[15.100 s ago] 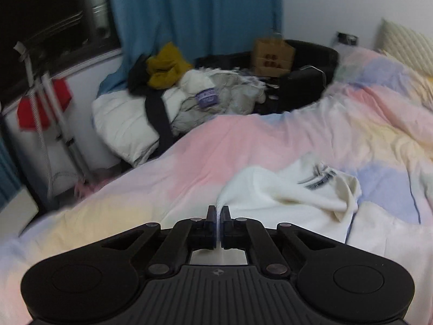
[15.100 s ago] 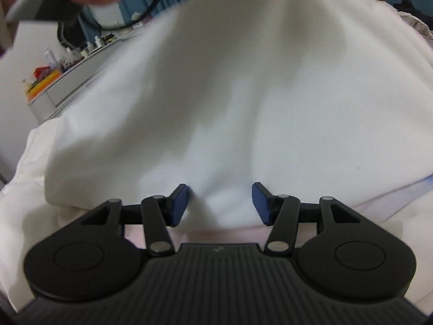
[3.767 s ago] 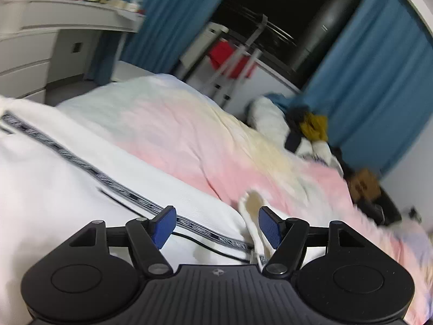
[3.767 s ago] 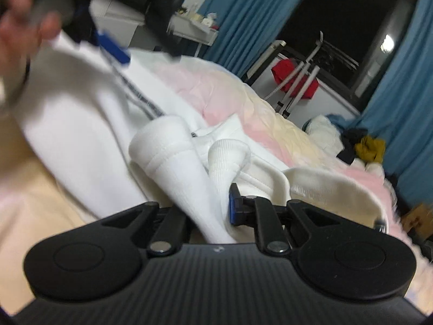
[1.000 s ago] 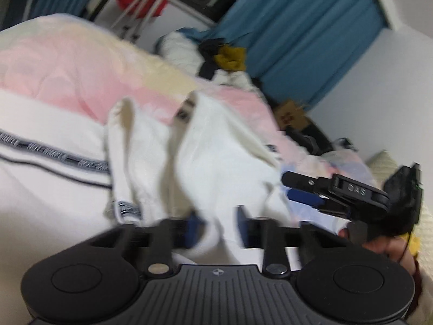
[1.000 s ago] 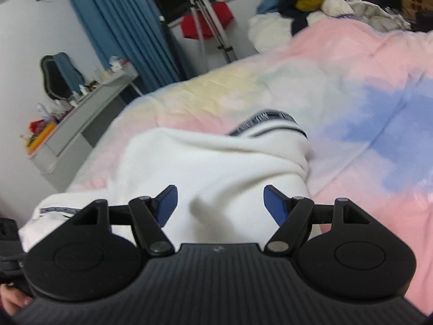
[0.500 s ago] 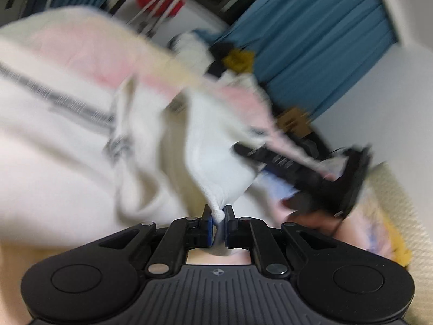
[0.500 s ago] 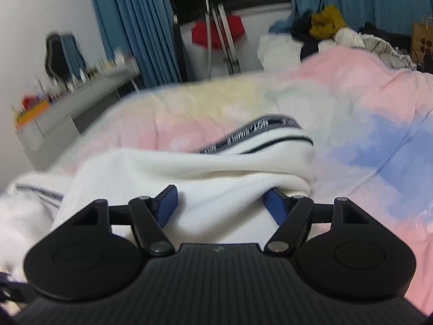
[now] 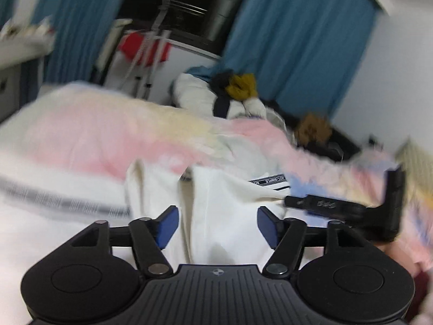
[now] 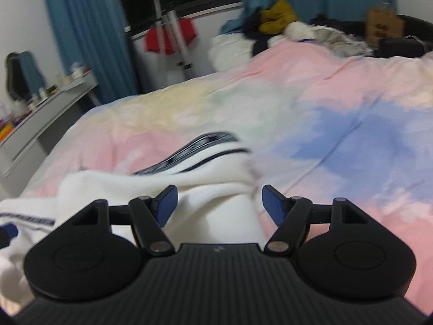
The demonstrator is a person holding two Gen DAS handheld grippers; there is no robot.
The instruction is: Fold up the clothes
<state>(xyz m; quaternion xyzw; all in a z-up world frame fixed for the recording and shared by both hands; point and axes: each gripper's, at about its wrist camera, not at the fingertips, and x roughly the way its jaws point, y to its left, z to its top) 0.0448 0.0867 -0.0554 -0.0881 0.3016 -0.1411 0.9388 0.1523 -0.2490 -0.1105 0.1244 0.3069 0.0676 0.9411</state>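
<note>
A white sweatshirt point(image 9: 224, 211) with a black-and-white lettered band lies bunched on the pastel bedspread point(image 9: 89, 135). My left gripper point(image 9: 217, 226) is open just above its folded white cloth, holding nothing. In the left wrist view the right gripper's black body point(image 9: 351, 211) sits at the garment's right edge. In the right wrist view my right gripper point(image 10: 219, 203) is open over the same sweatshirt point(image 10: 211, 189), whose striped band point(image 10: 194, 149) lies just ahead. The blue tip of the left gripper point(image 10: 8, 230) shows at the far left.
A heap of clothes with a mustard piece point(image 10: 276, 16) lies at the far end of the bed. A drying rack with a red cloth point(image 10: 170, 35) stands by the dark window. A grey dresser point(image 10: 40, 113) is on the left. A brown box point(image 10: 384, 27) sits far right.
My left gripper was shut on a corner of the sweatshirt half a second ago; now it is open and the cloth has dropped flat. The right gripper stays open over the garment.
</note>
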